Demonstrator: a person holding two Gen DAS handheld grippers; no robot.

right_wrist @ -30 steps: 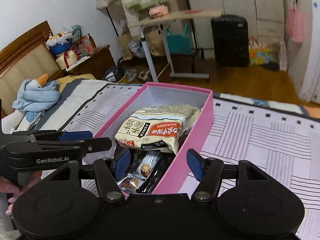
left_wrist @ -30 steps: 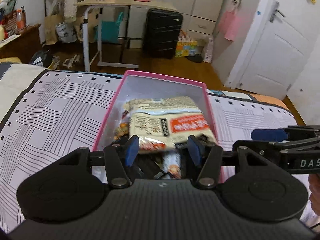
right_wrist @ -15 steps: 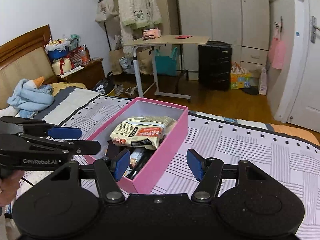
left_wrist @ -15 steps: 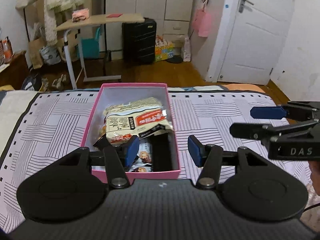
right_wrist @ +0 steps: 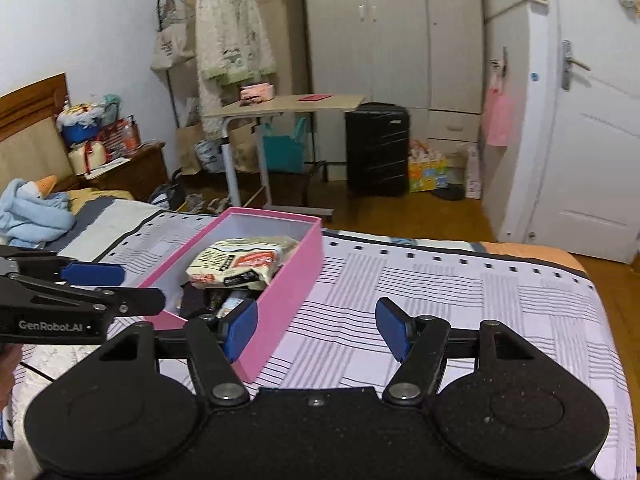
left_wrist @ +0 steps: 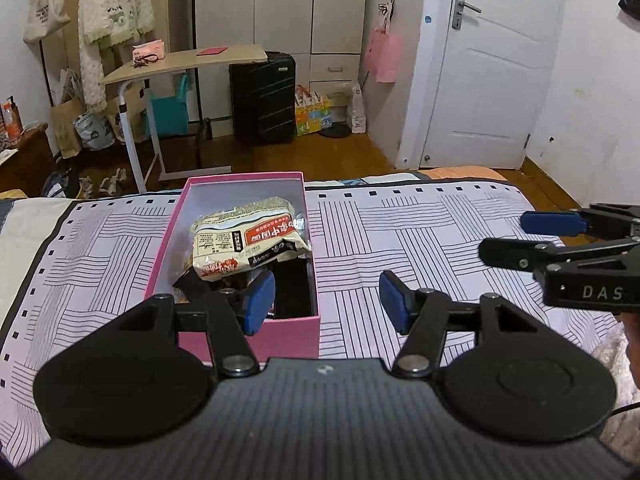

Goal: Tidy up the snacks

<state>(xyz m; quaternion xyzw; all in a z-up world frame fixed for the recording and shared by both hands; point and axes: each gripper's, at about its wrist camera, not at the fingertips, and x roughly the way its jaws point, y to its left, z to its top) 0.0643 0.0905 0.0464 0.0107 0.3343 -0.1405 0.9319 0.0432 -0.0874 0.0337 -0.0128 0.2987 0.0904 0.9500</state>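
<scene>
Both tools hang empty above the bed: the left tool [left_wrist: 327, 302] and right tool [right_wrist: 316, 330] are spreading wider. The pink cardboard box [left_wrist: 294, 334] holds a cream noodle packet [left_wrist: 246, 240] over darker, perhaps wrapped, snacks.

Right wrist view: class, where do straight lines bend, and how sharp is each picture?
Right wrist view: the tall grey wardrobe and white panelled door bow outward, with dark corners framing the picture. Left wrist view: the white panelled door leans too; the print on the cream snack bag in the pink rectangular cardboard box stays soft.

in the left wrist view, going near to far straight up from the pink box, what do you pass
pink box → beige snack bag inside it → far edge of the patterned bedsheet → wooden floor → black suitcase → wardrobe
</scene>
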